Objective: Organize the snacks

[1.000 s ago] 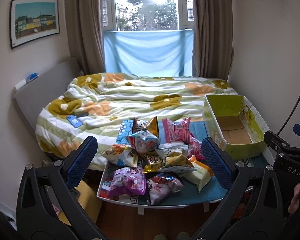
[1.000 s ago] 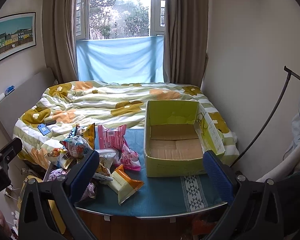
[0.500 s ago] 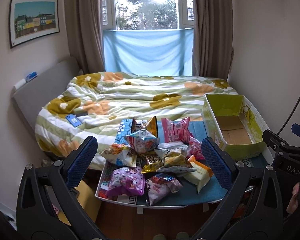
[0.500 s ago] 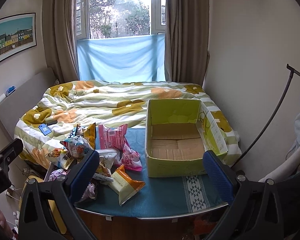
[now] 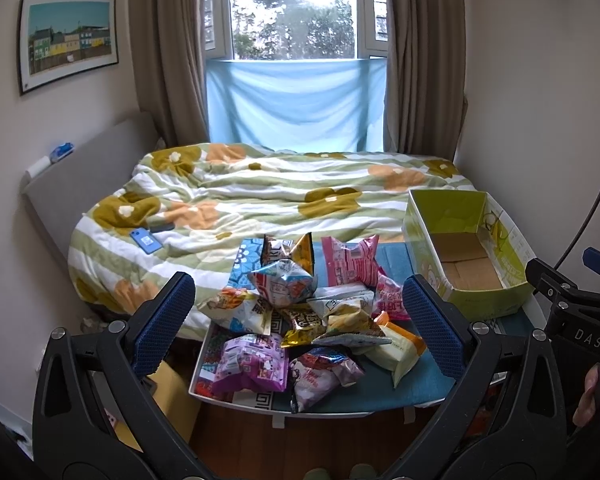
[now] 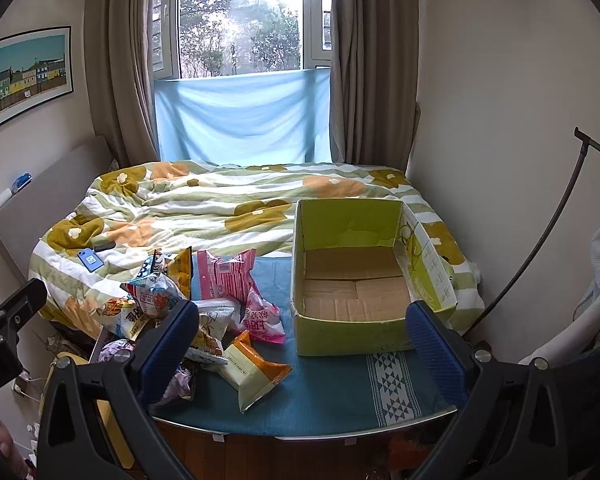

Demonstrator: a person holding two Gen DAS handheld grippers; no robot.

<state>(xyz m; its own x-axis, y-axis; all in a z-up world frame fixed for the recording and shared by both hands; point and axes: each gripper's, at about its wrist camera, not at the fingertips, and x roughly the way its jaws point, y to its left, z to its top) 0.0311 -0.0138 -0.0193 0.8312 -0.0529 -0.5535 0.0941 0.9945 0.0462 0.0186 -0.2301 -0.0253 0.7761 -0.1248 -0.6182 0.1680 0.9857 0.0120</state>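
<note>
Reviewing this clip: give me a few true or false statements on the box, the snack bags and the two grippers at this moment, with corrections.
1. The green cardboard box already holds several snack bags. False: only its bare cardboard floor shows.
2. The snack bags lie heaped to the left of the box. True.
3. The left hand-held gripper is shut on a purple bag. False: its jaws stand wide apart, holding nothing.
4. The right hand-held gripper is open and holds nothing. True.
5. A blue phone lies on the flowered blanket. True.
6. The orange-and-white bag sits inside the box. False: it lies on the blue cloth outside it.
</note>
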